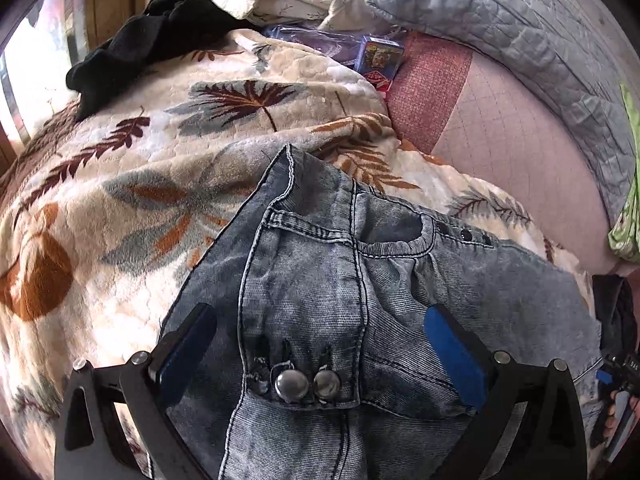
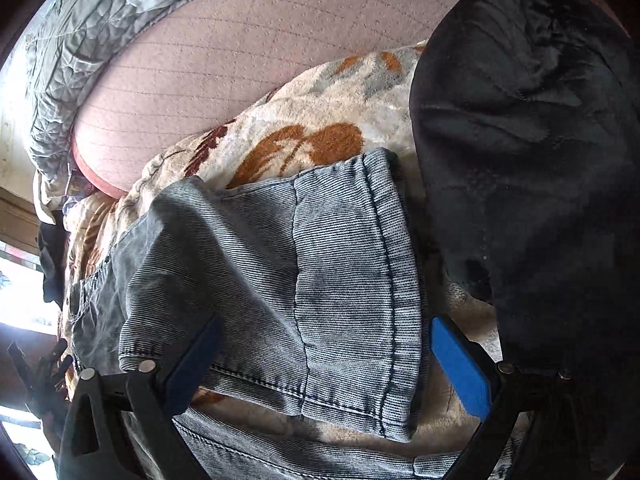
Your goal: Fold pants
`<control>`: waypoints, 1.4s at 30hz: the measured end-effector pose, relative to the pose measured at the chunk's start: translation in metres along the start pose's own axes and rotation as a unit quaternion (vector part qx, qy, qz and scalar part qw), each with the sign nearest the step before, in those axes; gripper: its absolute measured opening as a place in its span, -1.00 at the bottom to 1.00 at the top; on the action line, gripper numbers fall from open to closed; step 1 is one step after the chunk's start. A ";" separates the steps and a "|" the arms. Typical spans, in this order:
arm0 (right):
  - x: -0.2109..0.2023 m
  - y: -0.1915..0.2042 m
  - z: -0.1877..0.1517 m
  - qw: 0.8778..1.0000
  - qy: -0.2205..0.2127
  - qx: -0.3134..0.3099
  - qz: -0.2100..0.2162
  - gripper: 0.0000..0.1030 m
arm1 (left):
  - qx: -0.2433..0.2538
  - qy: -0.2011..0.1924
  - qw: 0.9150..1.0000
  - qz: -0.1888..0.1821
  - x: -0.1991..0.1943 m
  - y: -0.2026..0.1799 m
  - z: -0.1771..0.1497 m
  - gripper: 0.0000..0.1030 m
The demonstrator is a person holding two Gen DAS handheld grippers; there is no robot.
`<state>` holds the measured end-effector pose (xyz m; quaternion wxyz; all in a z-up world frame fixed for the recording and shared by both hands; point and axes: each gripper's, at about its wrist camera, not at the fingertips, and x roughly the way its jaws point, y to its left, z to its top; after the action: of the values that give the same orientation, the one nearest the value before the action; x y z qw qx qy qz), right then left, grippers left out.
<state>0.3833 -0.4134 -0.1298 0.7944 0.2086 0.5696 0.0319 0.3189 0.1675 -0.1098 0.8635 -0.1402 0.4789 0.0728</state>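
Note:
Light blue washed denim pants (image 1: pixel 320 280) lie on a cream blanket with leaf prints (image 1: pixel 140 160). The left wrist view looks onto the waistband end, with two metal buttons (image 1: pixel 308 384) and a front pocket. My left gripper (image 1: pixel 320 320) hangs open just above the waist, blue pads either side of the fly. In the right wrist view the pants (image 2: pixel 280 280) show their leg ends, the hem (image 2: pixel 392 280) of one leg lying over the other. My right gripper (image 2: pixel 324 336) is open, its pads straddling that leg end.
A black garment (image 2: pixel 520 160) lies right beside the leg hem. Another black cloth (image 1: pixel 132 52) sits at the far left of the bed. A grey quilt (image 1: pixel 520 32), a pink sheet (image 1: pixel 520 152), a blue box (image 1: pixel 380 56) and green fabric (image 1: pixel 628 200) lie beyond.

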 end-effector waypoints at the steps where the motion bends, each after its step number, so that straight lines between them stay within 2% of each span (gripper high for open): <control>1: 0.002 0.000 -0.001 1.000 0.002 -0.003 -0.001 1.00 | 0.019 0.006 1.000 0.005 0.004 -0.004 0.003 1.00; 3: 0.004 -0.001 -0.002 1.000 -0.003 -0.004 0.004 1.00 | 0.044 0.015 0.999 0.015 0.011 -0.004 0.008 1.00; 4: 0.004 -0.002 -0.002 1.000 -0.005 -0.005 0.006 1.00 | 0.045 0.024 0.999 0.008 0.016 -0.001 0.010 1.00; 9: 0.001 -0.006 -0.001 1.000 -0.003 -0.007 0.016 0.99 | 0.010 0.051 0.998 -0.021 0.038 0.018 0.015 0.97; 12: 0.003 -0.005 0.001 1.000 -0.005 -0.009 0.015 0.99 | 0.007 0.052 0.998 -0.025 0.041 0.018 0.016 0.83; 14: 0.004 -0.003 0.004 1.000 -0.005 -0.012 0.007 0.86 | 0.019 0.056 0.998 -0.018 0.043 0.014 0.019 0.58; 15: 0.005 -0.002 0.005 1.000 -0.003 -0.013 -0.001 0.81 | 0.024 0.060 0.998 -0.016 0.044 0.013 0.020 0.55; 18: 0.007 -0.004 0.008 1.000 0.003 -0.019 -0.021 0.50 | 0.029 0.063 0.998 -0.010 0.047 0.011 0.020 0.42; 19: 0.005 -0.006 0.009 1.000 0.003 -0.018 -0.024 0.21 | 0.030 0.062 0.998 -0.009 0.047 0.011 0.020 0.39; 20: 0.002 -0.011 0.009 1.000 -0.001 -0.013 -0.028 -0.40 | 0.031 0.062 0.998 -0.008 0.046 0.011 0.020 0.35; 21: -0.001 -0.018 0.009 1.000 -0.002 -0.004 -0.028 -0.67 | 0.034 0.063 0.997 -0.006 0.046 0.010 0.020 0.32; 23: 0.000 -0.023 0.008 1.000 0.013 -0.009 -0.014 -0.69 | 0.041 0.064 0.997 -0.001 0.046 0.009 0.019 0.24; 26: -0.004 -0.013 0.007 0.999 0.010 -0.040 -0.035 -0.73 | 0.057 0.069 0.996 0.007 0.047 0.007 0.019 0.15; 32: -0.035 -0.003 0.017 0.982 -0.039 -0.112 -0.145 -0.75 | 0.105 0.068 0.992 0.015 0.039 -0.004 0.021 0.10; 35: -0.020 0.001 0.017 0.970 -0.038 -0.142 -0.192 -0.72 | 0.120 0.068 0.990 0.022 0.044 -0.006 0.018 0.14; 36: -0.005 0.000 0.014 0.967 -0.017 -0.147 -0.207 -0.68 | 0.118 0.071 0.990 0.026 0.046 -0.005 0.017 0.16; 37: 0.011 -0.002 0.009 0.963 0.013 -0.154 -0.220 -0.57 | 0.116 0.073 0.990 0.026 0.047 -0.004 0.016 0.22; 39: 0.010 0.009 0.000 0.951 -0.016 -0.185 -0.247 -0.52 | 0.114 0.069 0.991 0.019 0.041 -0.001 0.018 0.26; 40: 0.006 0.010 0.002 0.953 -0.010 -0.181 -0.243 -0.37 | 0.113 0.068 0.991 0.012 0.037 0.001 0.019 0.26; 41: 0.000 0.008 0.005 0.960 -0.003 -0.167 -0.226 0.00 | 0.111 0.063 0.992 0.008 0.030 0.002 0.021 0.28; 42: -0.011 0.007 0.008 0.967 -0.009 -0.149 -0.204 0.21 | 0.107 0.053 0.993 0.003 0.021 0.004 0.022 0.28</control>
<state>0.3879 -0.4128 -0.1155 0.8113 -0.0325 0.5816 -0.0488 0.3463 0.1777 -0.1171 0.8466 -0.0488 0.5297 0.0162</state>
